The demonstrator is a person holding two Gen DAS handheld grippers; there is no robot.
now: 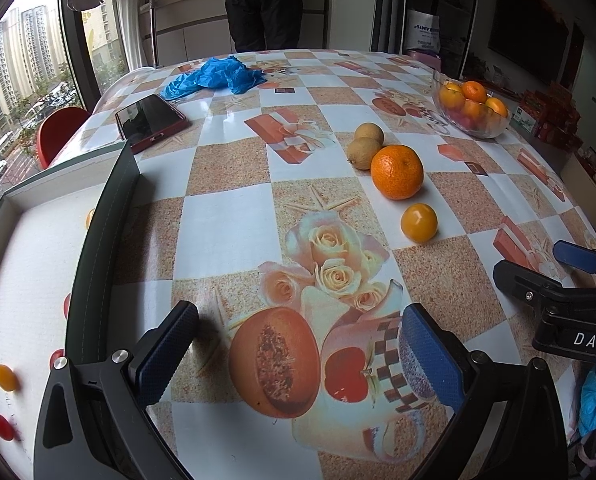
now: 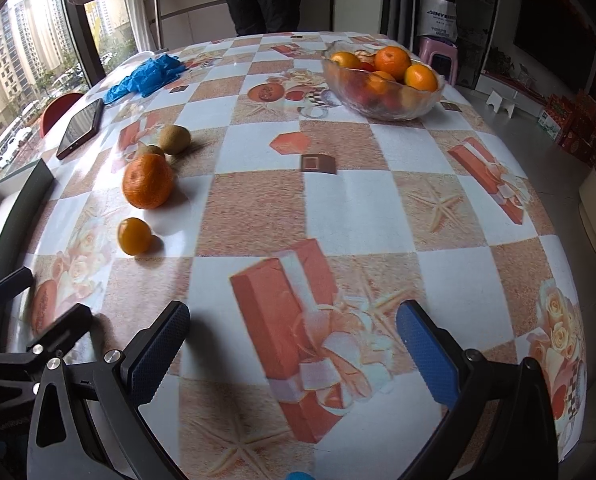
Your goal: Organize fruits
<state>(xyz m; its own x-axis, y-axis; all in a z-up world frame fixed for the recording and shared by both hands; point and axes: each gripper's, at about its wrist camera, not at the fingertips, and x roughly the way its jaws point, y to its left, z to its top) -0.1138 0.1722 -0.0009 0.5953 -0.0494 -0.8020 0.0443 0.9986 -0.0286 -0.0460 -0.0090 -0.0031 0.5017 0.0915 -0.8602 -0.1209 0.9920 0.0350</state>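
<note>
On the patterned table lie a large orange (image 1: 397, 171) (image 2: 147, 181), a small yellow-orange fruit (image 1: 419, 222) (image 2: 134, 236) and two brown kiwis (image 1: 364, 146) (image 2: 174, 139), close together. A glass bowl (image 1: 472, 106) (image 2: 382, 82) with several oranges stands at the far right. A white box (image 1: 30, 264) at the left holds small yellow (image 1: 4, 377) and red (image 1: 2, 426) fruits. My left gripper (image 1: 298, 360) is open and empty above the table, short of the loose fruits. My right gripper (image 2: 294, 354) is open and empty, to the right of them; it also shows in the left wrist view (image 1: 554, 276).
A phone in a red case (image 1: 151, 122) (image 2: 80, 128) and a crumpled blue bag (image 1: 214, 77) (image 2: 146, 76) lie at the far left. A person in black (image 1: 264, 4) stands behind the table. A red chair (image 1: 60, 132) is at the left edge.
</note>
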